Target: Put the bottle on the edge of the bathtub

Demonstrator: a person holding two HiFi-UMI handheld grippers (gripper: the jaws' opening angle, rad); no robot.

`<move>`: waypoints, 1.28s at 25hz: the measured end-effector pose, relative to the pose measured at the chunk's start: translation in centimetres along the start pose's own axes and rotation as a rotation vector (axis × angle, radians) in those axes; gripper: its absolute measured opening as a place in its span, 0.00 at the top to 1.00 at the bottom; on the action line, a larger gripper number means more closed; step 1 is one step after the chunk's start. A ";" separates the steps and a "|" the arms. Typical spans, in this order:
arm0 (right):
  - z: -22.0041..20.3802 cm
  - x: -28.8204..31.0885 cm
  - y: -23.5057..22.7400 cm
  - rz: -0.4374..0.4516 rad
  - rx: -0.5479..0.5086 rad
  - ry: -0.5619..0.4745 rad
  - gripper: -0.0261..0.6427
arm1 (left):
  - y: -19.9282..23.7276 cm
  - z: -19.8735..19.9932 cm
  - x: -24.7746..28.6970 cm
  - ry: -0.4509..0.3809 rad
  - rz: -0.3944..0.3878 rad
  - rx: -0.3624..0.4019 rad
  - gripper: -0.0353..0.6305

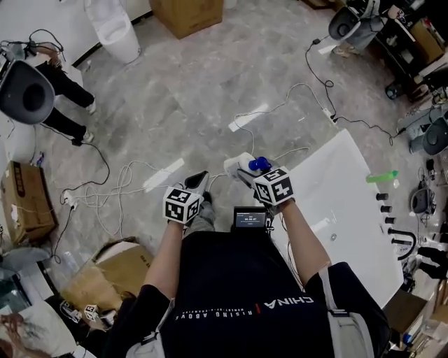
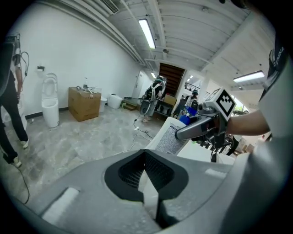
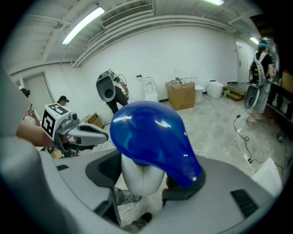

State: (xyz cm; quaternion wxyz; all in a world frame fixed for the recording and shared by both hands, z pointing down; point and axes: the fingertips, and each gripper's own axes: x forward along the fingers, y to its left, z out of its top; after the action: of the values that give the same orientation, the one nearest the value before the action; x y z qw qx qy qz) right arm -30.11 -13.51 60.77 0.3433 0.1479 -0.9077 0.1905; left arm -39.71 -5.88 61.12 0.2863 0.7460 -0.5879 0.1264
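A white bottle with a blue cap [image 1: 253,165] sits between the jaws of my right gripper [image 1: 245,171], which is shut on it in front of my body, over the floor. In the right gripper view the blue cap [image 3: 153,137] fills the middle and the white body [image 3: 139,180] is pinched between the pads. The white bathtub [image 1: 350,189] lies just right of that gripper, its near corner close to the bottle. My left gripper [image 1: 198,182] hovers a little to the left, jaws together and empty; its pads [image 2: 132,171] meet in a narrow V. The left gripper view also catches the right gripper [image 2: 192,129].
White cables [image 1: 119,185] snake over the marble floor ahead. Cardboard boxes [image 1: 185,14] and a toilet [image 1: 112,28] stand far off; a person [image 1: 63,91] stands at the left. A green bottle [image 1: 381,177] and black taps [image 1: 402,241] line the tub's far rim.
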 end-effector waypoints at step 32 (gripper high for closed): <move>0.8 -7.0 -21.9 -0.579 0.520 -0.190 0.55 | -5.1 13.8 24.5 0.225 -0.674 0.481 0.93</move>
State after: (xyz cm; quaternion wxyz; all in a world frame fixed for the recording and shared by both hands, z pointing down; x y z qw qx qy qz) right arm -16.75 -32.25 60.85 0.2485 0.4965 -0.7777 0.2949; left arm -30.18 -32.78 61.45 0.1919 0.9234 -0.2303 0.2397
